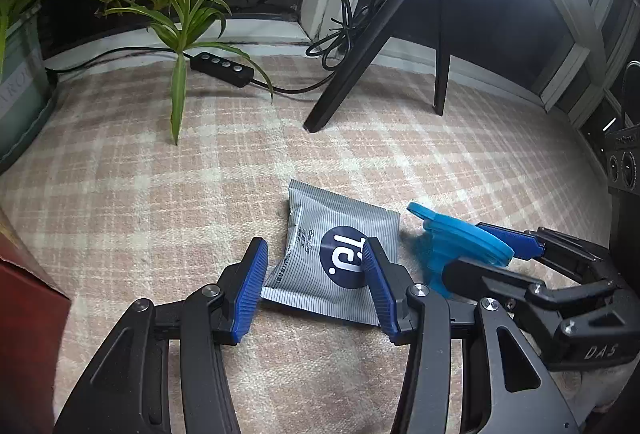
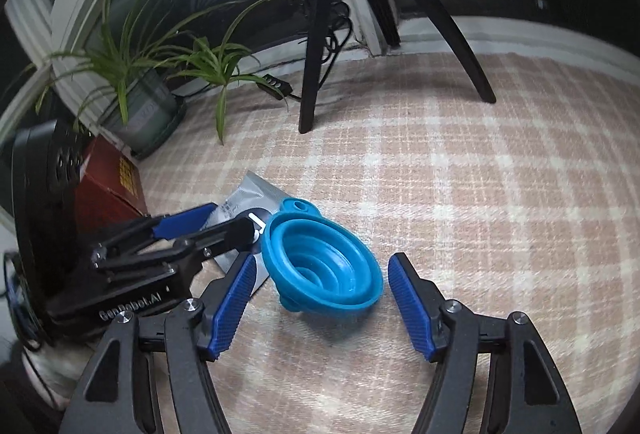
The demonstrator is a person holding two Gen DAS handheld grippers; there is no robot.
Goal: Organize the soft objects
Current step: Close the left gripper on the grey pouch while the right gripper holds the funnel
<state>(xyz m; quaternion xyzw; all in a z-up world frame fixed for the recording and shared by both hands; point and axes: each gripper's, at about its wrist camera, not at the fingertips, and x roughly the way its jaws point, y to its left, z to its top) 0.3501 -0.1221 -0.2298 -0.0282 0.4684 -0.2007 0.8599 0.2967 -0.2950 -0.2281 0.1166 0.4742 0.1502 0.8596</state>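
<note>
Item one: a single blue funnel (image 2: 320, 266), soft rubbery make, stepped in concentric rings, with a small holed tab at its rim. It lay tilted on the checked cloth (image 2: 480, 173), mouth towards my right gripper (image 2: 322, 308), between that gripper's two ribbed blue pads, which stood wide and clear of it on both sides. No earlier view was to hand.

Item two: one flat packet (image 1: 340, 258), grey with fine stripes and a dark round logo, crinkled foil-like surface, sealed edges. It lay on the cloth just beside the funnel. My left gripper (image 1: 316, 290) straddled it at a middling gap; the right-hand pad overlapped the packet's edge and the other stood near its corner. I could not tell whether the pads pressed on it.

Surroundings, counted: one beige-and-cream plaid cloth, woolly and nubbed, covering the whole surface. One black tripod (image 1: 376, 45), two legs in view, standing at the far side. One black cable with an inline switch (image 1: 222, 69) bearing four round buttons. One spider plant (image 2: 132, 65) with long narrow leaves in a pale pot. One dark red box (image 2: 112, 181) at the left edge.
</note>
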